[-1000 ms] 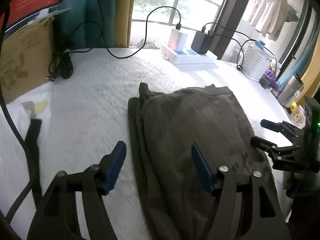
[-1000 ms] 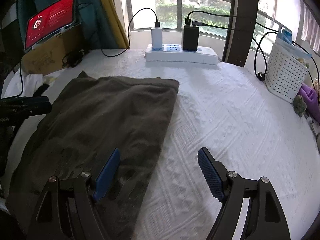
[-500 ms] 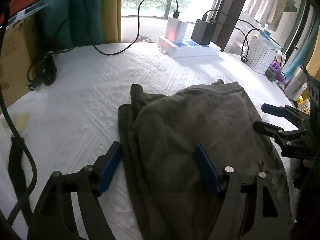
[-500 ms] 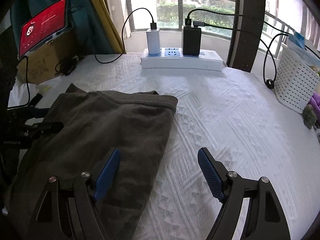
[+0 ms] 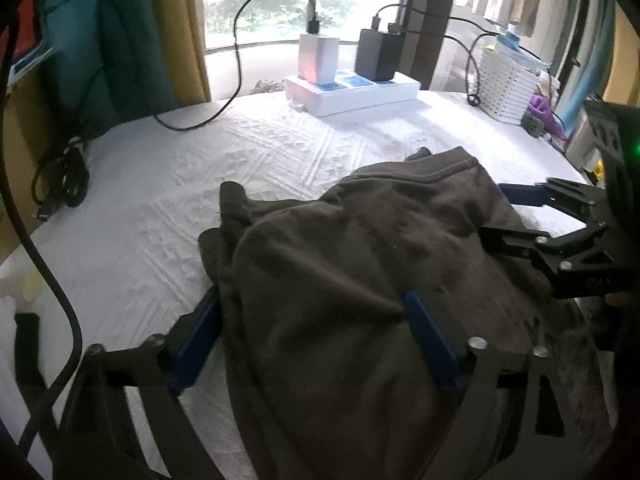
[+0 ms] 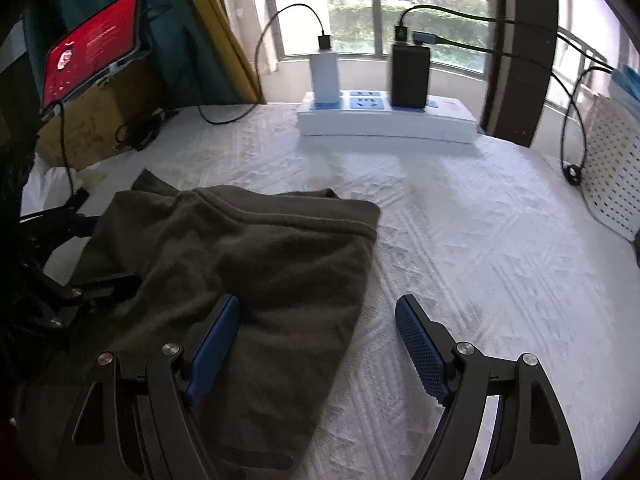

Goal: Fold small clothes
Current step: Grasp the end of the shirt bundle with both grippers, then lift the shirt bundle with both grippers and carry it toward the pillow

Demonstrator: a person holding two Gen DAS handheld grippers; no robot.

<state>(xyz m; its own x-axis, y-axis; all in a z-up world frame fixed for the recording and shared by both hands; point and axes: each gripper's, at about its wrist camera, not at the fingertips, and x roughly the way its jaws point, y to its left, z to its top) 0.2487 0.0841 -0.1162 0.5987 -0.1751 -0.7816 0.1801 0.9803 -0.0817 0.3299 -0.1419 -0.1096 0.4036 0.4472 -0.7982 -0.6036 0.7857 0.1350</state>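
Observation:
A dark grey-brown garment (image 5: 360,264) lies rumpled on the white bedspread (image 5: 168,200); it also shows in the right wrist view (image 6: 248,264). My left gripper (image 5: 316,332) is open, its blue pads straddling the garment's left edge, low against the cloth. My right gripper (image 6: 318,344) is open, straddling the garment's right edge; its left pad is over the cloth, its right pad over the bedspread. Each gripper shows in the other's view: the right gripper (image 5: 520,216) and the left gripper (image 6: 100,252).
A white power strip (image 6: 384,120) with a white and a black charger stands at the back by the window. A white basket (image 6: 612,168) stands at the right. A red-screened tablet (image 6: 92,48) on a cardboard box and black cables (image 5: 60,180) are at the left.
Both grippers have moved forward and lower along the garment. The cloth has bunched up and its far end has drawn nearer. Both stayed open.

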